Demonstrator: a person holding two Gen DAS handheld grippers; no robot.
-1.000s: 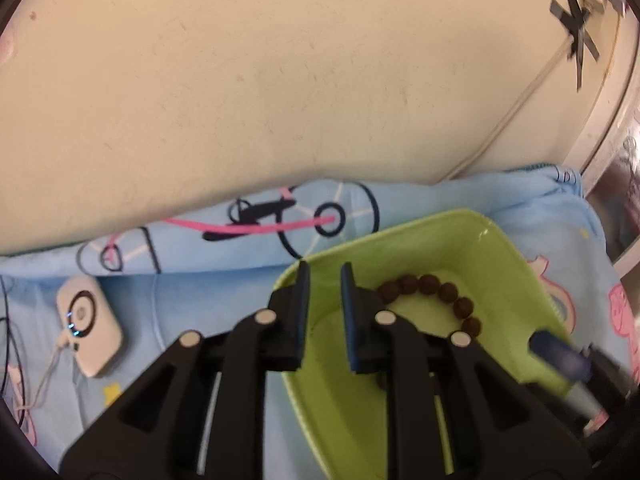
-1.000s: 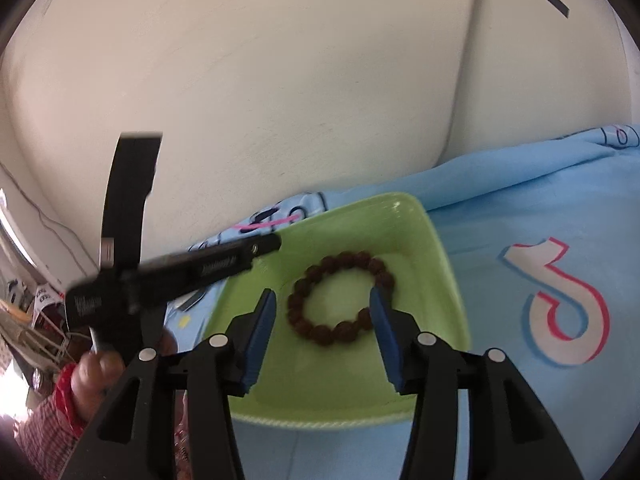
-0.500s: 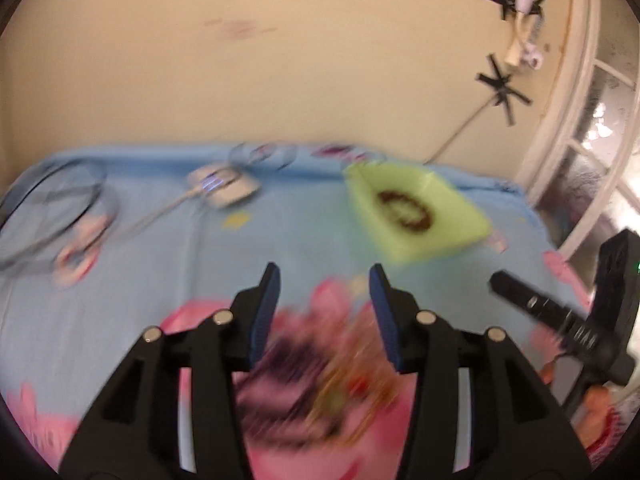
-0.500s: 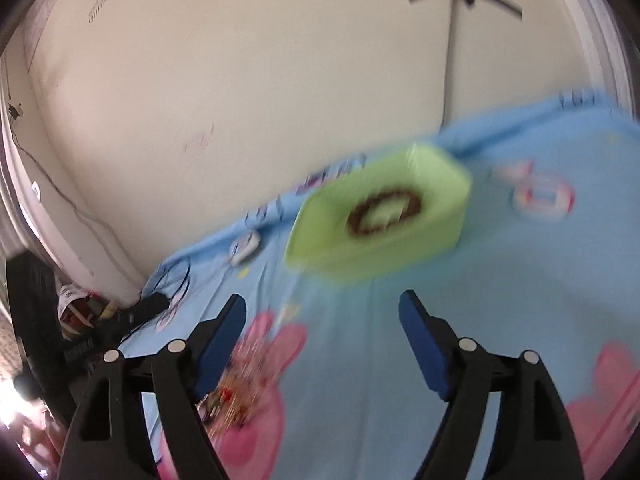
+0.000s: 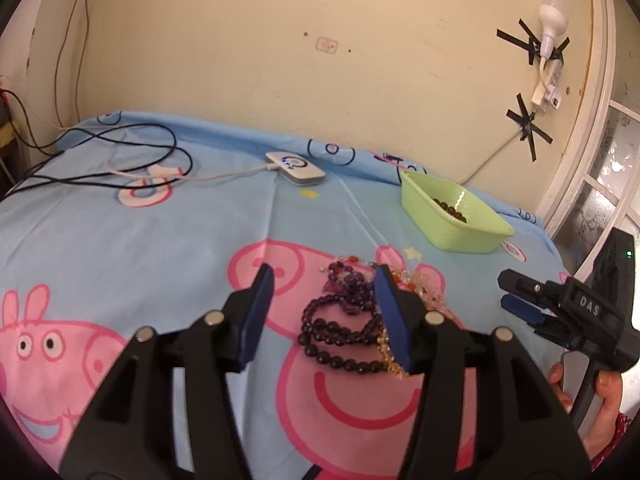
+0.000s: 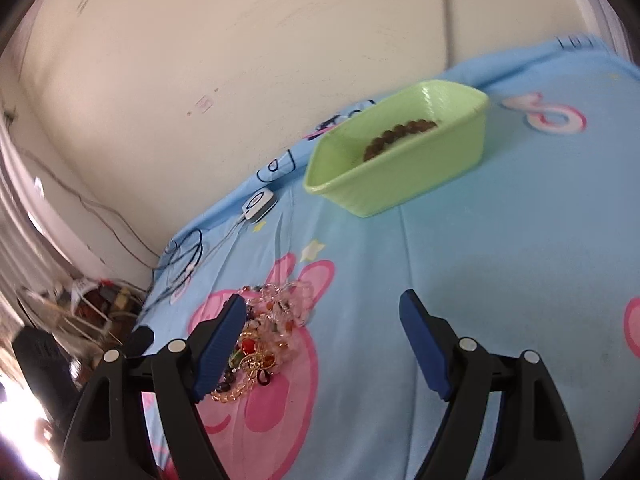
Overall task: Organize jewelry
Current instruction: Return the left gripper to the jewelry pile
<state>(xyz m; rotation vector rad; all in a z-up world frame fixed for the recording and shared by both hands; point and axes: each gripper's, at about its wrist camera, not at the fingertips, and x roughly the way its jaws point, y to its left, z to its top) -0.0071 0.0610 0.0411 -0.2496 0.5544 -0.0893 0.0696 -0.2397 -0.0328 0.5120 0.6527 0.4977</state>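
Loosely heaped on the cartoon-print blue sheet point(image 5: 160, 216), a tangle of jewelry point(image 5: 352, 320) waits to be sorted: a dark purple bead strand point(image 5: 340, 344) at the near side, gold chain point(image 6: 236, 392) and pale and orange beads knotted in beside it. One brown bead bracelet point(image 6: 400, 132) already lies in the green tray point(image 5: 464, 236), which sits well apart from the heap, toward the wall. The left gripper point(image 5: 324, 316) hangs over the purple strand, its jaws opening with nothing clamped, the beads showing between its blue pads but not pressed. The right gripper point(image 6: 320, 344) stands released and wide, the heap off by its left pad and bare sheet between its jaws. A white charger point(image 5: 296, 168) and black cables point(image 5: 120, 160) lie farther back. The step in hand looks like picking the next piece; it would go best if the left pads closed on a single outlying loop of the purple strand and lifted slowly, since the pieces seem snagged together and a deep bite could drag the whole heap along.
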